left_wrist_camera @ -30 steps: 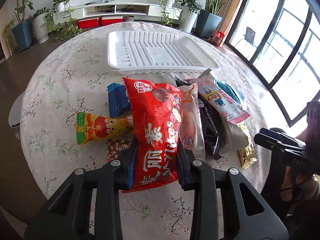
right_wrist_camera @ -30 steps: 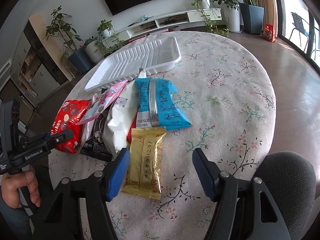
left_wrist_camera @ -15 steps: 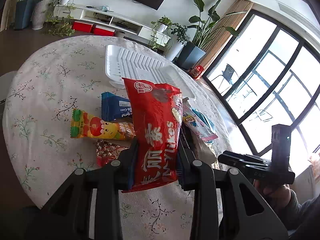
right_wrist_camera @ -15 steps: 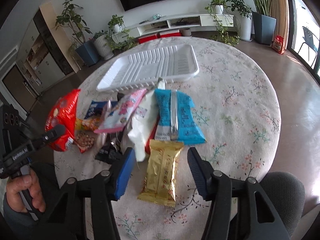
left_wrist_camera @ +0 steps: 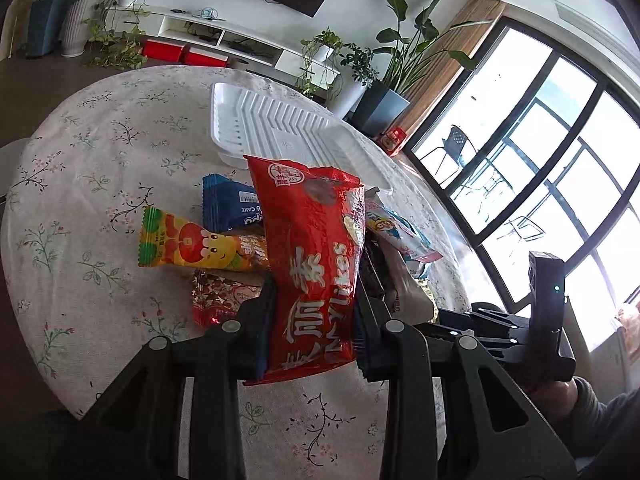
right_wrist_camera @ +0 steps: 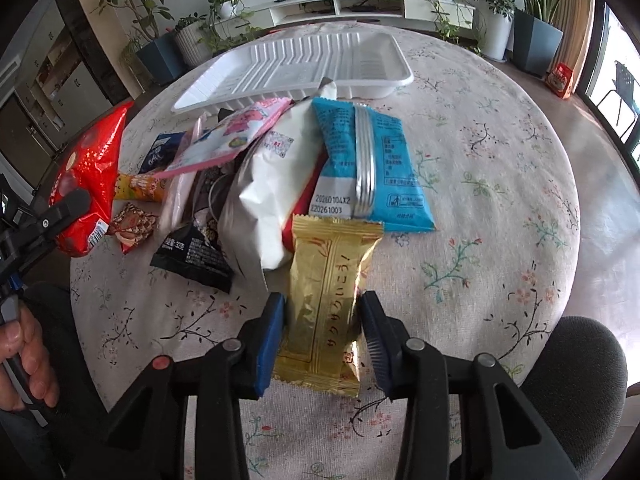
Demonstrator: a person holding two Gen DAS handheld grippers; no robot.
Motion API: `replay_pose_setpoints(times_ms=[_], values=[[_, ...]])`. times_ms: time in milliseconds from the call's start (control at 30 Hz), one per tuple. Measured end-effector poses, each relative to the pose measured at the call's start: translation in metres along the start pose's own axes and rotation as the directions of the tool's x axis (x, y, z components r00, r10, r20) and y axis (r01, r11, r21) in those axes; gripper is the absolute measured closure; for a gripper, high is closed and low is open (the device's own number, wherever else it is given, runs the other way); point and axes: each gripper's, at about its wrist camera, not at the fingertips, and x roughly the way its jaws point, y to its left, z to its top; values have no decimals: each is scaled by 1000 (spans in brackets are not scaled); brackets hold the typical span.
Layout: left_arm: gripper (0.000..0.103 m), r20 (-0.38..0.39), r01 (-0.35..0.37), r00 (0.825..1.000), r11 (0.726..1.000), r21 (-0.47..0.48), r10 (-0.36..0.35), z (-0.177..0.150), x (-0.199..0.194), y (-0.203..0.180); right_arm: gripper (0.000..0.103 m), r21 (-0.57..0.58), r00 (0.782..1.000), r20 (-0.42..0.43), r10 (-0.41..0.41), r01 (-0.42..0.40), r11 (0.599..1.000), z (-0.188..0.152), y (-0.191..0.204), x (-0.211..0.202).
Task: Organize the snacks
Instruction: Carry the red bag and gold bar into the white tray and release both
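far ahead of both grippers the white tray (right_wrist_camera: pixel 296 64) is sitting. our left gripper (left_wrist_camera: pixel 310 320) is squeezing the red bag (left_wrist_camera: pixel 316 264), lifted up. our right gripper (right_wrist_camera: pixel 322 328) has just been closing around the gold bar (right_wrist_camera: pixel 328 300), pads touching its sides.

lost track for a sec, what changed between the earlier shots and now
The right gripper came down over the gold packet and its jaws have just been closing around it. The left gripper kept its grip on the red bag. The pile and the empty tray stayed put.
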Motion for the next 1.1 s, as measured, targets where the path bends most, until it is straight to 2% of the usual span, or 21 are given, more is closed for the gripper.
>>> replay_pose_setpoints(times_ms=[100, 133, 167, 400, 567, 800, 1100], values=[[74, -2, -8, 1000, 1000, 5, 8, 1, 3, -1, 61, -25, 1000, 13, -19, 19, 1000, -1, 2, 1], [74, -3, -9, 1000, 1000, 5, 9, 1, 3, -1, 67, -19, 1000, 15, -12, 13, 1000, -2, 1, 0], [74, -3, -12, 1000, 1000, 5, 12, 2, 4, -2, 68, -7, 1000, 13, 3, -3, 1000, -1, -2, -1], [74, 2, -1, 1000, 1000, -2, 1, 2, 4, 4, 69, 52, 999, 23, 43, -44, 998, -2, -17, -9], [74, 16, 32, 999, 999, -32, -31, 4, 0, 10, 69, 82, 996, 65, 63, -68, 994, -1, -26, -26], [74, 24, 50, 999, 997, -63, -48, 5, -3, 15, 69, 166, 985, 71, 160, -170, 971, -5, -47, -32], [74, 60, 42, 997, 997, -67, -38, 21, -17, 18, 69, 277, 975, 159, 156, -196, 941, 13, -90, -50]])
